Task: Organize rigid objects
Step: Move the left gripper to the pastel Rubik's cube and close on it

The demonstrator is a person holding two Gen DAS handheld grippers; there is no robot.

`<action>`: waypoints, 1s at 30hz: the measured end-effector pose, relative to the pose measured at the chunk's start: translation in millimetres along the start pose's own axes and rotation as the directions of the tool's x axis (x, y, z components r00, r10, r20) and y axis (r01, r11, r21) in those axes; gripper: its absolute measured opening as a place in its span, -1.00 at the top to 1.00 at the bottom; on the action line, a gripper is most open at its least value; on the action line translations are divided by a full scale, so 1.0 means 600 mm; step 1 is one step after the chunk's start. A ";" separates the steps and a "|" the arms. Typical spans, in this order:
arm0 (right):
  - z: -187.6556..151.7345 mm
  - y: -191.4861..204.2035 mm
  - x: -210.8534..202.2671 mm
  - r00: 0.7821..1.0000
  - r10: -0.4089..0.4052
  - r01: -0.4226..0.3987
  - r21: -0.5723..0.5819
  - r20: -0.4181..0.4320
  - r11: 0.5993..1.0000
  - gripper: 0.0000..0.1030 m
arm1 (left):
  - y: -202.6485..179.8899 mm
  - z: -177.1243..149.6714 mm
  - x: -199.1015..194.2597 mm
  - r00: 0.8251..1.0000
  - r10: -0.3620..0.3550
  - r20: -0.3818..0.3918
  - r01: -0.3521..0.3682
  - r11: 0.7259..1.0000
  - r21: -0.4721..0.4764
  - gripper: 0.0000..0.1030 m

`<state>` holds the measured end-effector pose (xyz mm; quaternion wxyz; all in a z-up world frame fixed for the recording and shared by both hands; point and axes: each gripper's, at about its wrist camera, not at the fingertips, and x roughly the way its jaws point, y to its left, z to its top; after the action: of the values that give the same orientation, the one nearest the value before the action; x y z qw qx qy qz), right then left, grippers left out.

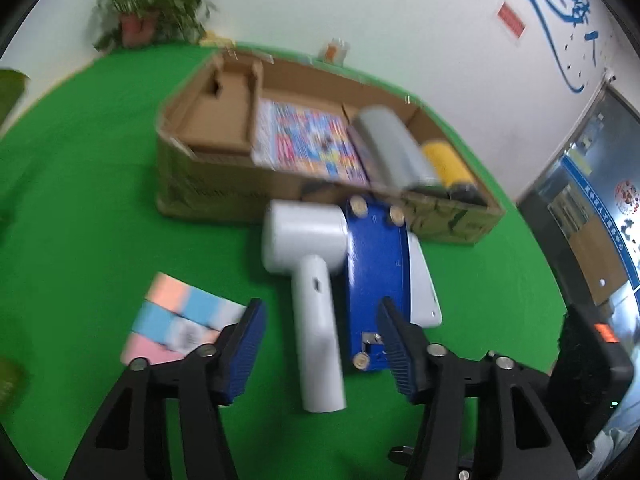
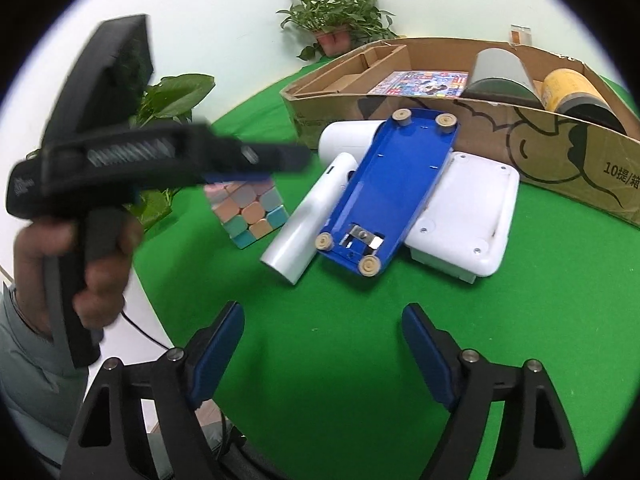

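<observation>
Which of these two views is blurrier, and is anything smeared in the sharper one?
The left wrist view is blurrier: the cardboard box, the hair dryer and the cube are all soft. The right wrist view is crisp on the blue tray, with only the left gripper smeared. Both bend at the edges.

Both wrist cameras are looking obliquely down along their fingers at the green bench, sharing the nearby blue tray and cardboard box.

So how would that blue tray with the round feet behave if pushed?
The blue tray looks like stiff, light plastic. It lies tilted across the white dryer and white box, so a push would probably make it slide or rock off them.
</observation>
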<state>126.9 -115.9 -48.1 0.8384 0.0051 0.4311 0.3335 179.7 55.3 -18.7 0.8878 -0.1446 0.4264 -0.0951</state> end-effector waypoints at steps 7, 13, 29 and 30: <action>0.016 0.031 0.011 0.999 0.041 -0.041 -0.054 0.004 0.998 -0.58 | 0.108 0.003 -0.036 0.997 0.065 0.029 -0.061 0.989 -0.138 -0.44; 0.044 0.087 0.035 0.998 0.061 -0.060 -0.167 0.000 0.984 -0.58 | 0.172 -0.019 -0.003 0.995 -0.094 -0.025 0.082 0.951 -0.297 -0.06; 0.081 0.130 0.108 0.997 -0.012 -0.010 -0.281 -0.078 0.960 -0.12 | 0.179 -0.073 -0.022 0.980 -0.194 -0.045 0.161 0.905 -0.394 -0.15; 0.084 0.134 0.118 0.995 -0.024 -0.006 -0.302 -0.095 0.953 -0.11 | 0.179 -0.071 -0.020 0.979 -0.198 -0.043 0.166 0.905 -0.392 -0.17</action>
<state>147.9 0.4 -43.4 0.8088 -0.1412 0.4156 0.3912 143.7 152.2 -71.8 0.8110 -0.3519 0.4572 -0.0972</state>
